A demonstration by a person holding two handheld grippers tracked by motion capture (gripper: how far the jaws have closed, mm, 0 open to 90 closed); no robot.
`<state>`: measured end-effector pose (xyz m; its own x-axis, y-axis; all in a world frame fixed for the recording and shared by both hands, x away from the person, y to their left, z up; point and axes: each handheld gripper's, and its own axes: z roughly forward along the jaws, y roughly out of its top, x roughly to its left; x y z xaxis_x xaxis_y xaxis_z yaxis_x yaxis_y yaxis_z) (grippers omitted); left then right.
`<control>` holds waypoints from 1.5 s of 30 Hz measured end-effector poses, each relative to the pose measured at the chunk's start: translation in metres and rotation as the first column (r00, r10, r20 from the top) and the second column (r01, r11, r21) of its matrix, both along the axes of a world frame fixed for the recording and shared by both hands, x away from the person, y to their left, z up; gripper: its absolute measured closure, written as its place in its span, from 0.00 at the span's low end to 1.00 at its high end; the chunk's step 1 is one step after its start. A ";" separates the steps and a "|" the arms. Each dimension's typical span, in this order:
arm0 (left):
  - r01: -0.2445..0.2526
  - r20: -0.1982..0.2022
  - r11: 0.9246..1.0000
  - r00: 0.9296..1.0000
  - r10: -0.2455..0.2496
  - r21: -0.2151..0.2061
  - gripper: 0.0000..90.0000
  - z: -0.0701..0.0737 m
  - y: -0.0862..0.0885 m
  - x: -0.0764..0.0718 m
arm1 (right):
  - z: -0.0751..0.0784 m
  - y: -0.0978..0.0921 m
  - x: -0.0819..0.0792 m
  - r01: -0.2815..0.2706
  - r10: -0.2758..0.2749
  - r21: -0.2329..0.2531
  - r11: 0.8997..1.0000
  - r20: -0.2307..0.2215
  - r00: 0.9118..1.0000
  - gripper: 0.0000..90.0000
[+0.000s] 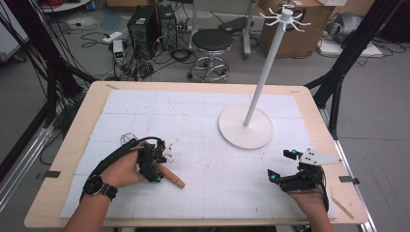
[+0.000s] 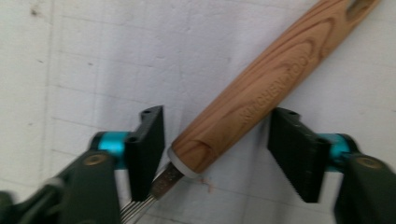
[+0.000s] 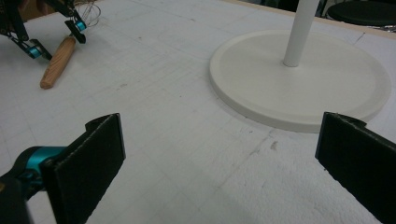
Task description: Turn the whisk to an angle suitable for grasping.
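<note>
I have the left gripper point(image 1: 153, 164) low over the whisk with the round light-wood handle point(image 1: 170, 177), which lies flat on the white gridded foam mat point(image 1: 203, 193) in the near-left part of the table. In the high view the handle's long axis runs diagonally: free butt end toward the near right, wire end toward the far left, where thin wire loops point(image 1: 127, 138) show beside my left hand point(image 1: 126, 169). In the left gripper view the handle point(image 2: 261, 88) crosses between the two black jaws from upper right down to the metal collar and wires point(image 2: 159, 186) at lower left. The jaws straddle it near the collar with a gap on each side; the left one is just beside the collar and the right one sits close to the wood. Open, not gripping.

The right gripper point(image 1: 282, 165) rests near the mat's near-right corner, jaws spread wide with bare mat between them in the right gripper view.

The white hook stand with a round flat base point(image 1: 245, 126) sits right of centre toward the far edge, well apart from the whisk. The bare mat between whisk and base offers open room. The light wooden tabletop point(image 1: 92, 108) borders the mat all round.
</note>
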<state>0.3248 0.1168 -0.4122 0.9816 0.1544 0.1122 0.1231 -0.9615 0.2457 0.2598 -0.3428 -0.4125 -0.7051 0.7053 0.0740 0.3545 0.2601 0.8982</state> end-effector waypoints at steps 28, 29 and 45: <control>0.003 -0.025 1.000 1.000 -0.002 0.020 0.68 0.003 -0.005 -0.005 | 0.000 0.001 0.001 -0.006 0.006 -0.005 1.000 -0.001 1.000 0.00; 0.004 -0.025 1.000 1.000 -0.004 0.015 0.68 0.004 -0.004 -0.004 | 0.000 0.001 0.001 -0.007 0.007 -0.006 1.000 0.000 1.000 0.00; 0.019 -0.016 0.999 1.000 -0.019 0.040 0.69 0.003 -0.011 -0.004 | -0.001 0.003 0.002 -0.013 0.013 -0.008 1.000 -0.006 1.000 0.00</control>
<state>0.3203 0.1058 -0.4094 0.9860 0.1313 0.1027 0.1082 -0.9727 0.2051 0.2616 -0.3395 -0.4136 -0.7140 0.6964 0.0727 0.3564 0.2721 0.8938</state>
